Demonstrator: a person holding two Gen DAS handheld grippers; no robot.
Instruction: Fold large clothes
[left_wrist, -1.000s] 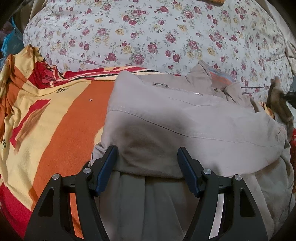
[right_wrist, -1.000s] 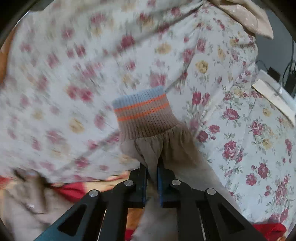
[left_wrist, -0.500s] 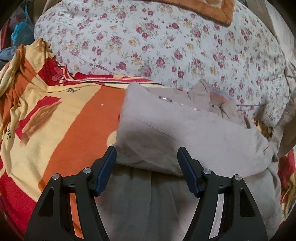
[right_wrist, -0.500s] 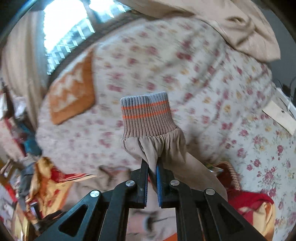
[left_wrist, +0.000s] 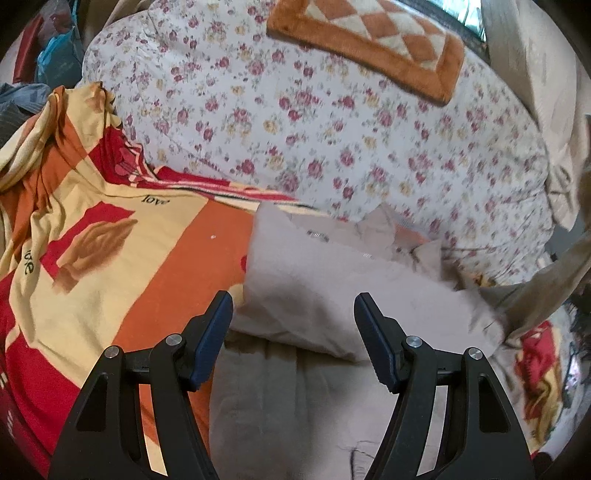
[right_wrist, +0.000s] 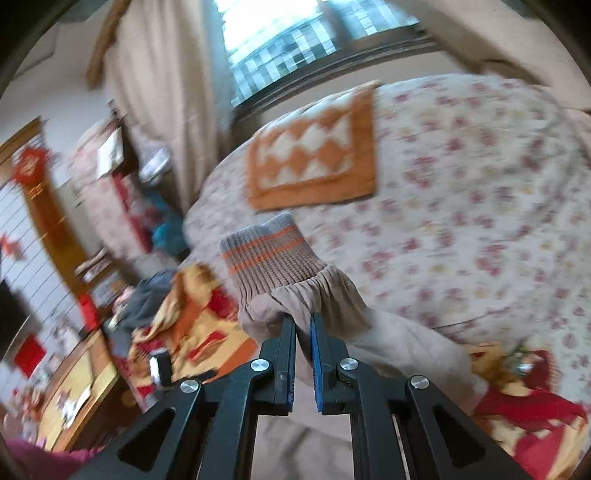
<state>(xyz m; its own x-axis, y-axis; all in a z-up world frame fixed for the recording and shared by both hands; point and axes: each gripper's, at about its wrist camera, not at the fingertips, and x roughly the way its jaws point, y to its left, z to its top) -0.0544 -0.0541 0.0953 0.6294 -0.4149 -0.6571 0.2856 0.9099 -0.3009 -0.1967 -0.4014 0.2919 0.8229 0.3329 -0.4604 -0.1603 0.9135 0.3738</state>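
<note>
A beige jacket (left_wrist: 325, 295) lies partly folded on the orange, red and yellow blanket (left_wrist: 122, 236) of a bed. My left gripper (left_wrist: 293, 306) hovers open over its near edge, with nothing between the fingers. In the right wrist view my right gripper (right_wrist: 303, 325) is shut on the jacket's sleeve (right_wrist: 317, 306), just behind the ribbed cuff (right_wrist: 269, 258) with orange stripes. The sleeve is lifted high above the bed. In the left wrist view that raised sleeve (left_wrist: 543, 291) runs up from the jacket toward the right edge.
A large floral quilt (left_wrist: 332, 122) is heaped behind the jacket, with an orange and cream mat (left_wrist: 369, 40) on top. A window (right_wrist: 295, 37) and curtain (right_wrist: 159, 92) stand behind the bed. Cluttered furniture (right_wrist: 74, 332) lines the left side of the room.
My right gripper has swung the sleeve up and leftward, away from the quilt, so the window and room came into sight. My left gripper has drawn back and risen from the jacket.
</note>
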